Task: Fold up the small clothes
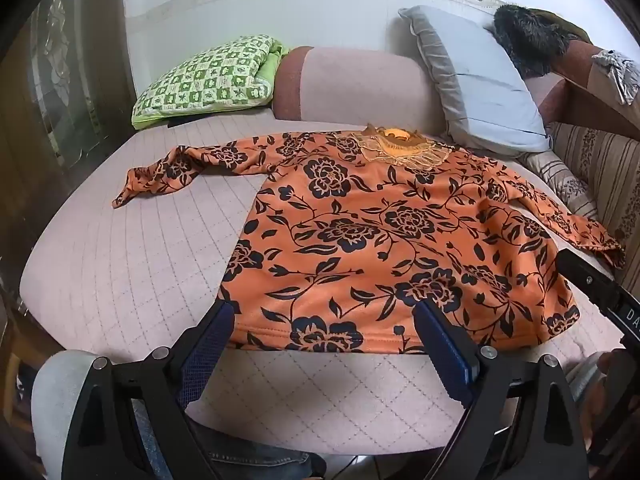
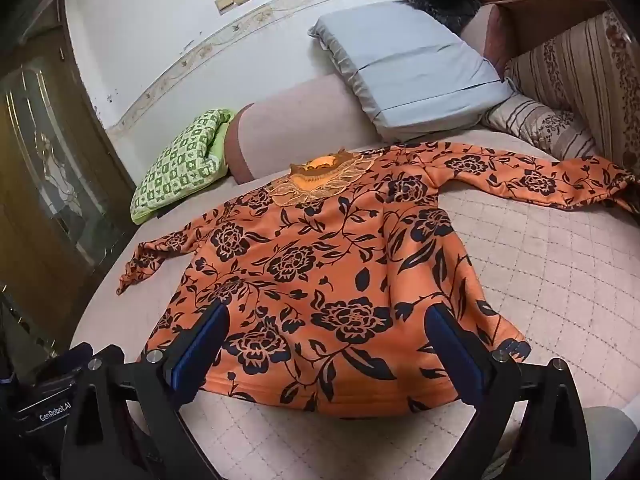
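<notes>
An orange long-sleeved top with black flowers (image 1: 372, 236) lies flat on the pink quilted bed (image 1: 132, 264), collar away from me and both sleeves spread out. It also shows in the right wrist view (image 2: 332, 276). My left gripper (image 1: 324, 316) is open and empty, just above the hem near its left corner. My right gripper (image 2: 328, 320) is open and empty, over the hem's right half. The other gripper's body shows at the right edge of the left wrist view (image 1: 600, 292).
A green checked pillow (image 1: 208, 76) and a grey-blue pillow (image 1: 480, 76) lean on the pink bolster (image 1: 352, 84) at the back. A striped cushion (image 2: 548, 128) and a striped sofa back (image 2: 580, 72) stand at the right. A dark fluffy item (image 1: 532, 36) sits above the grey pillow.
</notes>
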`<state>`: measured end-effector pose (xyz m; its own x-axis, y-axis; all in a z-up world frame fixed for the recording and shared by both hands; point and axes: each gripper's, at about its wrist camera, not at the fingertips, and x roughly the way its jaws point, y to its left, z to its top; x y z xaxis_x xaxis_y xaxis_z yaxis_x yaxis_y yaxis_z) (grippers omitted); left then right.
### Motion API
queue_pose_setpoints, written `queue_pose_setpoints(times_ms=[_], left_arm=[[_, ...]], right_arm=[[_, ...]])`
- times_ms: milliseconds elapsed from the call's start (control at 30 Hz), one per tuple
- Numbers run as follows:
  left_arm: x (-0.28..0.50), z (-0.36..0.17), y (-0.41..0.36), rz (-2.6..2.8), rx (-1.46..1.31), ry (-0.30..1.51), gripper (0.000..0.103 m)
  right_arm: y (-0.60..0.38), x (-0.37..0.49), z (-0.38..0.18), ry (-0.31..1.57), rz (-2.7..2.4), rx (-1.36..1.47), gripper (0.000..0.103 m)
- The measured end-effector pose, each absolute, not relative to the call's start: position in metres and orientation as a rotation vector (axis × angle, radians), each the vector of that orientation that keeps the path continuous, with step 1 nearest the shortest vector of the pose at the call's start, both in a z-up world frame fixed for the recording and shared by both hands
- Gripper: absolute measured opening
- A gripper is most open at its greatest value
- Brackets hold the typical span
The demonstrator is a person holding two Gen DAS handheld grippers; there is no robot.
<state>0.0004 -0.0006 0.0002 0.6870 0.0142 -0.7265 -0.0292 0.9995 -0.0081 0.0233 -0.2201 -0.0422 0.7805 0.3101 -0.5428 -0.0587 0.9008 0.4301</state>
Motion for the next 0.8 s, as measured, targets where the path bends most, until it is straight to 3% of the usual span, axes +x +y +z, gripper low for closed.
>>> queue_pose_setpoints(times_ms=[467, 800], left_arm=[[0.000, -0.007, 0.004, 0.018, -0.021, 0.806, 0.092], [-0.003, -0.009, -0.001, -0.011, -0.022, 0.794, 0.092]], right_arm=[[-0.219, 0.022, -0.043, 0.642, 0.218, 0.402, 0.098], [-0.219, 0.021, -0.041, 0.636, 0.256, 0.406, 0.092]])
